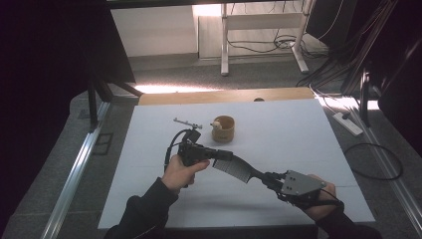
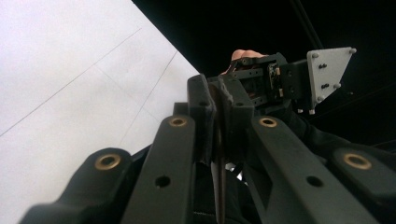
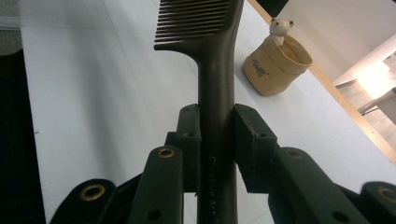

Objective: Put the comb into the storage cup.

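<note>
A dark comb [image 1: 240,170] hangs above the white table [image 1: 288,134], held between both grippers. My left gripper [image 1: 219,155] is shut on the toothed end. In the left gripper view the comb [image 2: 219,158] appears edge-on as a thin strip pinched between the pads of that gripper [image 2: 219,100]. My right gripper [image 1: 271,179] is shut on the handle. In the right gripper view the handle [image 3: 217,74] runs up between the pads of that gripper [image 3: 217,128], and the teeth spread out at the top. The right gripper's grey plate [image 2: 327,74] faces the left gripper's camera.
A tan cup [image 1: 223,129] with a small bear figure [image 3: 280,28] on its rim stands behind the grippers at mid-table. A thin metal piece [image 1: 187,122] lies to its left. Desk legs and cables lie on the floor beyond the far edge.
</note>
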The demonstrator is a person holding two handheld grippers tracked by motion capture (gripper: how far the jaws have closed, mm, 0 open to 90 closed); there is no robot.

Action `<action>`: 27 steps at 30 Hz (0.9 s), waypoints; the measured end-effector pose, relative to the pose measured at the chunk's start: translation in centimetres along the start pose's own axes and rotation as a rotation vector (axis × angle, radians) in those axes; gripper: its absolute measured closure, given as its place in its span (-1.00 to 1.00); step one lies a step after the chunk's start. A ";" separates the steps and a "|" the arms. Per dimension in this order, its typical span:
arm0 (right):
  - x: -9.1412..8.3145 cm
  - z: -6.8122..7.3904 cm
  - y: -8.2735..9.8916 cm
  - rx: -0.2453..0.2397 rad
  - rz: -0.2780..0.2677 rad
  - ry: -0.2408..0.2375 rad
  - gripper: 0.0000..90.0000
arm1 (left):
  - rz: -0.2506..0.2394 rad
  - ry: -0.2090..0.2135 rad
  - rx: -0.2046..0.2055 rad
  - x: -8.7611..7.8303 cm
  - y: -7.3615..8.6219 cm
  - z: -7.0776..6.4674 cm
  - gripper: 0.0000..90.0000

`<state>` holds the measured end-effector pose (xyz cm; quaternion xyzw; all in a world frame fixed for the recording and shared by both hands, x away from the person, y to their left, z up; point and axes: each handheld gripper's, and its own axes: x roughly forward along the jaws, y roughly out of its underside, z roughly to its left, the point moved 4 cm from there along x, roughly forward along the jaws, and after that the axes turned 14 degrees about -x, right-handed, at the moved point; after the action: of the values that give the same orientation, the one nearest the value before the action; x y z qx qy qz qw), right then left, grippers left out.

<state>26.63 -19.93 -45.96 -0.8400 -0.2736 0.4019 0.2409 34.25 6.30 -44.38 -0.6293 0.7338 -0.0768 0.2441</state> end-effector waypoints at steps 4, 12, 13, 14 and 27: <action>0.0 0.0 0.0 -0.003 -0.006 0.013 0.61 | -0.006 0.000 0.002 0.0 -0.1 -0.2 0.86; 0.2 -0.1 0.2 0.034 -0.006 0.003 0.34 | -0.033 -0.025 0.011 -0.4 -0.2 0.1 0.87; 0.2 -0.1 0.2 0.040 -0.006 0.006 0.28 | -0.037 -0.024 0.012 -0.5 -0.2 0.2 0.87; 0.3 -0.2 0.2 0.051 0.000 0.005 0.23 | -0.037 -0.024 0.013 -0.5 -0.2 0.1 0.87; 0.6 -0.7 1.7 0.204 0.063 -0.047 -0.27 | -0.061 -0.079 0.049 -1.1 -0.1 0.2 0.87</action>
<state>27.97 -20.93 -46.94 -0.8096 -0.2105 0.4547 0.3059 34.56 7.39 -44.18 -0.6478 0.7020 -0.0771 0.2856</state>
